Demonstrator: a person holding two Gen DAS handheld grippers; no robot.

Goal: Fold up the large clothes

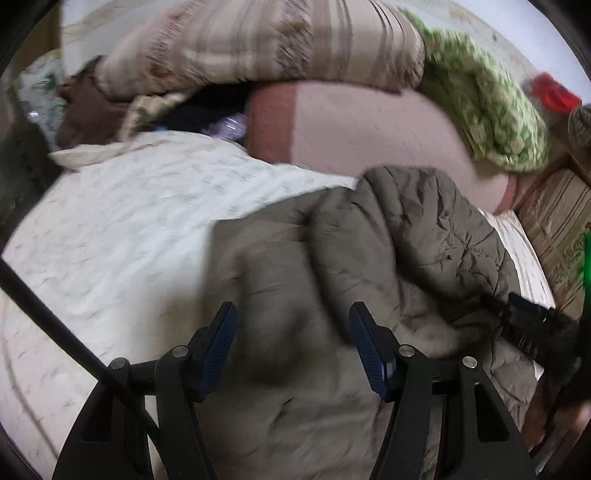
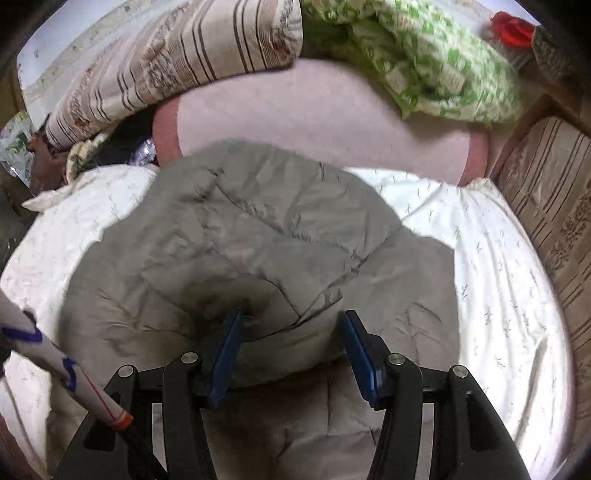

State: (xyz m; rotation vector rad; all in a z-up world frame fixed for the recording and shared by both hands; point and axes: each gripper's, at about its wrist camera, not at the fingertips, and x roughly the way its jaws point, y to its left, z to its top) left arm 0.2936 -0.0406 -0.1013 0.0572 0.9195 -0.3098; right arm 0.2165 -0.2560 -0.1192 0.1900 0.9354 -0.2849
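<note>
A large grey-olive padded jacket [image 1: 388,240] lies bunched on a white patterned bed sheet [image 1: 129,221]. My left gripper [image 1: 291,325] is open, its blue pads wide apart just above the jacket's near part. In the right wrist view the jacket [image 2: 258,221] is folded over itself into a rounded heap. My right gripper [image 2: 291,332] is open, with a thick fold of the jacket lying between its pads. The right gripper also shows in the left wrist view [image 1: 535,325] at the jacket's right edge.
Piled bedding stands at the back: a striped beige quilt [image 2: 166,59], a pink blanket [image 2: 314,122], a green-patterned quilt [image 2: 436,62]. A red item [image 2: 511,27] sits far right. A striped cardboard-coloured cushion [image 2: 546,206] borders the bed's right side.
</note>
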